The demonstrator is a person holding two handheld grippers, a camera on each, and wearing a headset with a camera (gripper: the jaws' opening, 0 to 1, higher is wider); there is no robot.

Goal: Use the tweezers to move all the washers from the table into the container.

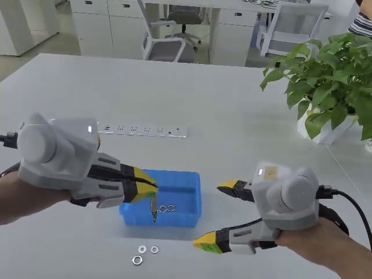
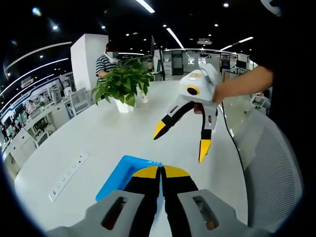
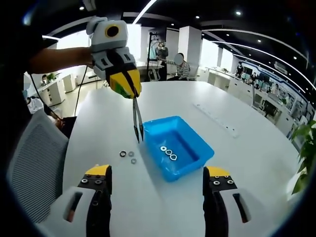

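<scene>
Washers (image 1: 142,251) lie in two groups on the white table (image 1: 232,116): three loose ones sit close together just in front of the blue container's (image 1: 190,178) near wall, and three more washers in the container (image 1: 167,208) rest on its floor. The left gripper (image 1: 152,187) has its jaws clamped together on the tweezers (image 1: 153,208), which hang tips-down by that near wall, above the gap between the container and the loose washers. The right gripper (image 1: 212,215) hovers beside the container's right end, jaws spread wide and holding nothing. A power strip (image 1: 142,130) lies behind the container, and a potted plant (image 1: 325,81) stands near the table's far right edge.
</scene>
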